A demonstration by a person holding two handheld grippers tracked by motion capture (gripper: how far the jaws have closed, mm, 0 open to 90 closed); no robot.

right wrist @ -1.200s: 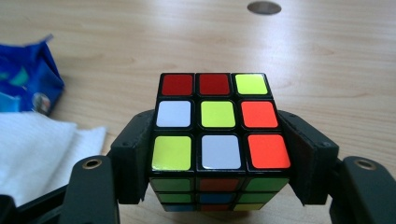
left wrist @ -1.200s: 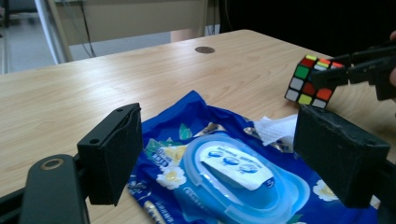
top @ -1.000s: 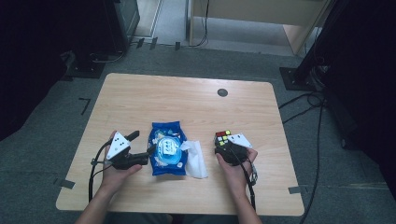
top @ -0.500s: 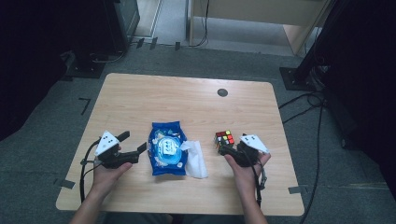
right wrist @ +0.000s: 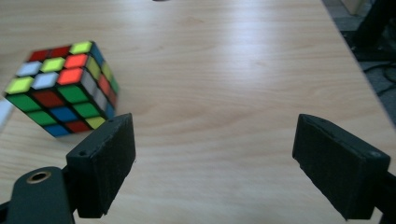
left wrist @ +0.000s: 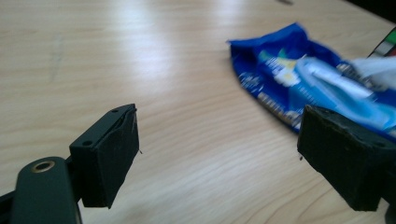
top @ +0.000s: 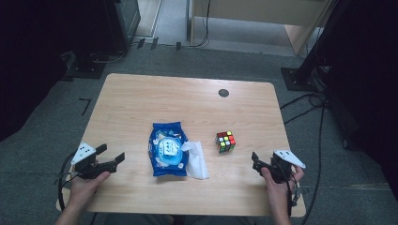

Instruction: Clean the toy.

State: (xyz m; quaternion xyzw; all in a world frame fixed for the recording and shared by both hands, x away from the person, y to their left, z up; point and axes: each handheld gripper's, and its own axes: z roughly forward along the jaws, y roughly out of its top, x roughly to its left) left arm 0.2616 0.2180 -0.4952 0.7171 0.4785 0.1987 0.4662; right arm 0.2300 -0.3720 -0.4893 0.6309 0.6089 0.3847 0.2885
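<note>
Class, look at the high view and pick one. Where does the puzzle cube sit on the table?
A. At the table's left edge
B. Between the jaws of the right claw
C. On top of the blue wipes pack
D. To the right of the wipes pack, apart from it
D: the cube stands on bare wood right of the wipes pack, and the right claw is open, clear of it.

Wipes pack print point(left wrist: 299, 88): blurred, I can't read it.
Cube point(left wrist: 385, 43) behind pack: cut off by edge.

Lab or office, carpet floor point(top: 56, 122), cables point(top: 309, 101), stand bases point(top: 300, 77)
</note>
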